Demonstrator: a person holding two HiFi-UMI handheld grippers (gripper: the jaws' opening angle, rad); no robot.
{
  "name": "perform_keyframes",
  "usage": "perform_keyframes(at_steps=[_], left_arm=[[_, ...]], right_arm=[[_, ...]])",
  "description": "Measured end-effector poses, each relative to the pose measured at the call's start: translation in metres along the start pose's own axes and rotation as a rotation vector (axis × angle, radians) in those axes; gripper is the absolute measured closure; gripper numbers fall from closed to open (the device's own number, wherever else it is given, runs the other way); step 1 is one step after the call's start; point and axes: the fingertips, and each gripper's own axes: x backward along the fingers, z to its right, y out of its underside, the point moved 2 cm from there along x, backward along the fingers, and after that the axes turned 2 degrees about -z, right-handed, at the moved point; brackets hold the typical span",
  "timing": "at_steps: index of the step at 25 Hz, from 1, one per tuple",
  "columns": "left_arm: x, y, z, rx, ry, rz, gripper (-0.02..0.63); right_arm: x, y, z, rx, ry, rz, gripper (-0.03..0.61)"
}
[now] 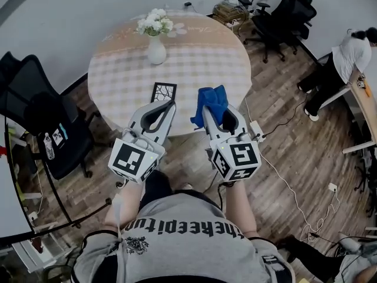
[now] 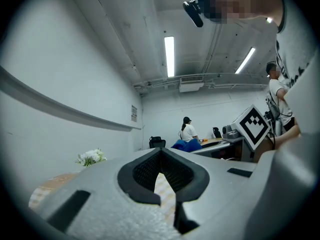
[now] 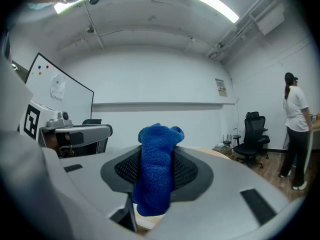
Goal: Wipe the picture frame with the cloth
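A small dark picture frame [image 1: 163, 91] lies flat near the front edge of the round checked table [image 1: 200, 58]. My left gripper [image 1: 170, 104] hovers just short of the frame's near edge, shut with nothing between its pads; in the left gripper view its tips [image 2: 161, 152] meet and only tablecloth shows through the loop behind them. My right gripper [image 1: 210, 108] is held beside it at the table's front edge, shut on a blue cloth [image 1: 212, 101]. The cloth [image 3: 156, 169] bunches up out of the jaws and hides their tips. The frame is not visible in either gripper view.
A white vase with white flowers [image 1: 156, 40] stands at the table's middle. A black office chair [image 1: 44, 119] is at the left, with more chairs [image 1: 285, 13] at the back right. A person [image 1: 344, 61] bends at a desk on the right. A power strip and cables [image 1: 258, 131] lie on the floor.
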Motion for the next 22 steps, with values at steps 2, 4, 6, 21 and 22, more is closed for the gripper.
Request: perform_keyframes(at_steps=[2,4,6,21,22], left_arm=[[0.004,-0.001,0.005,-0.001,-0.017,0.0,0.597],[0.008,-0.001,0.01,-0.001,-0.033,-0.001,0.597],[0.013,-0.002,0.013,-0.004,-0.051,-0.002,0.597],[0.061,-0.008,-0.02,-0.005,-0.155,0.015,0.597],[0.066,-0.008,-0.022,-0.004,-0.156,0.016,0.597]], right_arm=[[0.007,-0.002,-0.002,0.008,-0.012,0.013,0.429],[0.013,-0.003,-0.003,0.012,-0.024,0.022,0.428],[0.018,-0.003,-0.006,0.01,-0.039,0.028,0.428],[0.022,-0.007,-0.039,0.003,-0.063,0.068,0.428],[0.023,-0.008,-0.043,0.001,-0.059,0.071,0.428]])
